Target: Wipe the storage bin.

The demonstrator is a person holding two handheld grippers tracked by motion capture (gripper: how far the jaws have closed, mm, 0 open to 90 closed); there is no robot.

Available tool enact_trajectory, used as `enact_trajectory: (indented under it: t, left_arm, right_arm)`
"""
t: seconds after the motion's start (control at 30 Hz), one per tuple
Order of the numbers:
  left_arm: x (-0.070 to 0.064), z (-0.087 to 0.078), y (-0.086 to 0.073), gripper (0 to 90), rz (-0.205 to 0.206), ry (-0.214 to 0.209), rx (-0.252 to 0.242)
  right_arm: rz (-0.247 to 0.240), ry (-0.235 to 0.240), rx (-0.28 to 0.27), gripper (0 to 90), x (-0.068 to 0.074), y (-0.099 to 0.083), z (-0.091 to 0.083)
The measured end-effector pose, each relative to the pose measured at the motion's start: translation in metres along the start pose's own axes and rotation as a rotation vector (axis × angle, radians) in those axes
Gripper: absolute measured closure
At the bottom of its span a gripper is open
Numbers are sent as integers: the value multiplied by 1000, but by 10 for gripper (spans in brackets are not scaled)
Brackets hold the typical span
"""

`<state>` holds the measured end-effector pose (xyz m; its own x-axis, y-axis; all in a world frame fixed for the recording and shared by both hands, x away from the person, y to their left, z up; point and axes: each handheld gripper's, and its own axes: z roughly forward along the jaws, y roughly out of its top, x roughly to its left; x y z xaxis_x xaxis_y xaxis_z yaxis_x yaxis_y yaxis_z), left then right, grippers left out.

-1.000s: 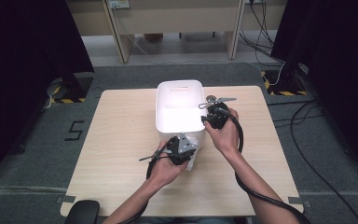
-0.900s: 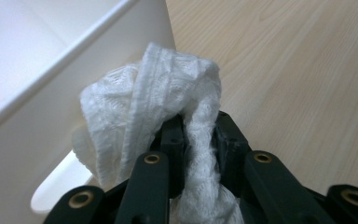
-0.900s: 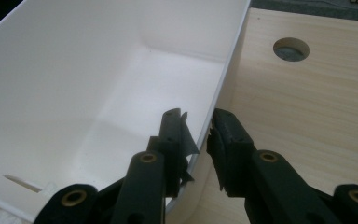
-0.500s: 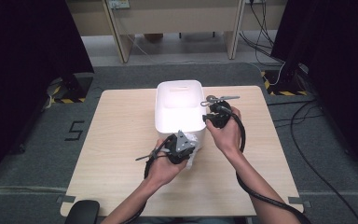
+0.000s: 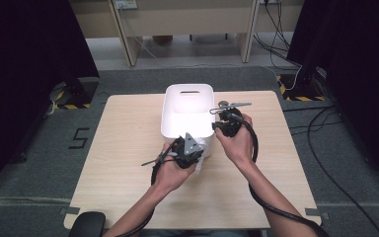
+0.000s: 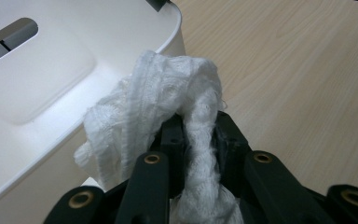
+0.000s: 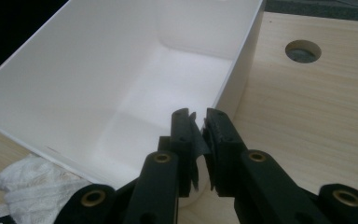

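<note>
A white plastic bin (image 5: pixel 187 88) stands at the middle of the wooden table (image 5: pixel 123 148). My left gripper (image 5: pixel 196 151) is shut on a white knitted cloth (image 5: pixel 202 159) just outside the bin's near right corner. In the left gripper view the cloth (image 6: pixel 168 88) bunches up over the left gripper (image 6: pixel 200 123), with the bin's wall (image 6: pixel 51 93) close on the left. My right gripper (image 5: pixel 218 125) is shut on the rim at the bin's right near corner. In the right gripper view the right gripper (image 7: pixel 199 122) pinches that rim, the bin (image 7: pixel 121 70) is bare inside, and the cloth (image 7: pixel 32 182) lies outside it.
A round cable hole (image 5: pixel 223 103) sits in the table just right of the bin, also visible as the hole (image 7: pixel 303 50) in the right gripper view. Bare wood stretches left of the bin and along the near edge. Cables lie on the floor (image 5: pixel 335 123) to the right.
My left gripper has crept slightly up and towards the bin with the cloth in it. The right gripper has stayed on the rim.
</note>
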<state>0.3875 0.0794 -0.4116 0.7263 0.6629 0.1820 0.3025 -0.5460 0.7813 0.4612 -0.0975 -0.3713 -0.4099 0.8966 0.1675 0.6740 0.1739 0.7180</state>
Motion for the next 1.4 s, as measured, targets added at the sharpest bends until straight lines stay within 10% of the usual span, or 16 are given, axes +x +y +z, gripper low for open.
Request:
enact_trajectory:
  t: [1.4]
  left_arm:
    - [-6,19,9,768,43,-12,43]
  right_arm:
    - [-4,9,-12,828,1,0,1]
